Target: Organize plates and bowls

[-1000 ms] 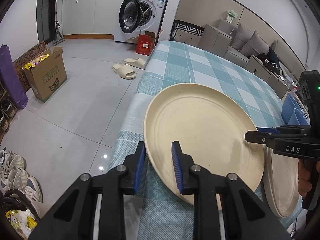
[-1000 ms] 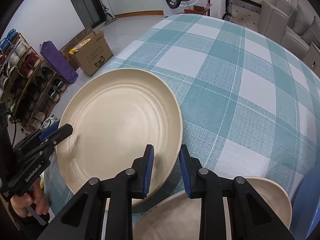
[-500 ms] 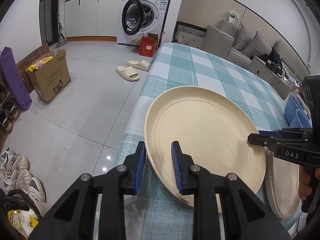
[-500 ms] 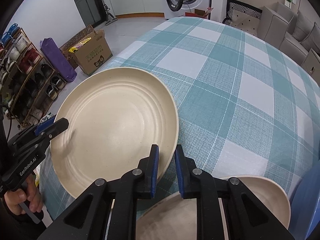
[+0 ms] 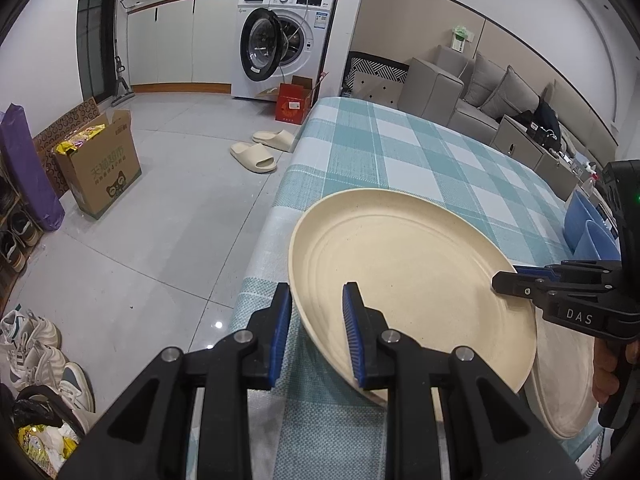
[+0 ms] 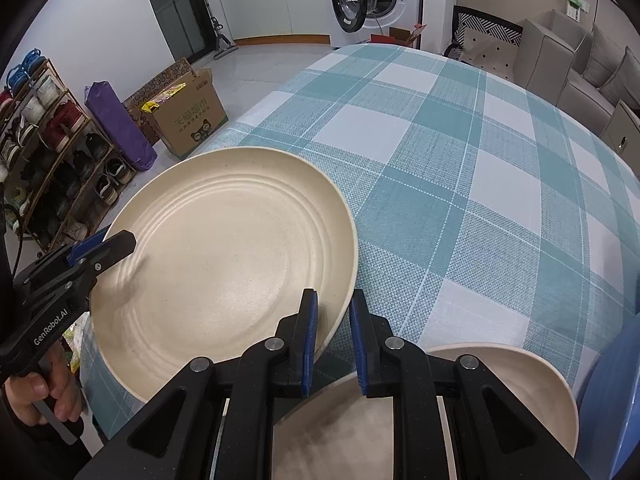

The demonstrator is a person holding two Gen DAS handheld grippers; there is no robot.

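Observation:
A large cream plate (image 5: 408, 280) (image 6: 224, 264) with ringed ridges is at the near left corner of the checked table (image 5: 400, 152) (image 6: 460, 160), its rim reaching past the table's edge. My left gripper (image 5: 317, 294) is shut on the plate's left rim and shows as a black tool (image 6: 100, 252) in the right wrist view. On the opposite rim my right gripper (image 6: 334, 298) is shut too; its tip (image 5: 520, 282) shows in the left wrist view. A second cream plate (image 5: 568, 380) (image 6: 500, 400) lies beside it, partly under my right gripper.
Blue bowls (image 5: 588, 228) (image 6: 612, 400) stand at the table's right edge. Off the table's left side are tiled floor, a cardboard box (image 5: 100, 172), slippers (image 5: 260, 152) and a shoe rack (image 6: 48, 152). A washing machine (image 5: 280, 40) and sofa (image 5: 480, 84) stand farther back.
The right gripper's jaws have drawn together onto the plate's rim. The left gripper keeps its grip on the other rim, and the plate has hardly shifted.

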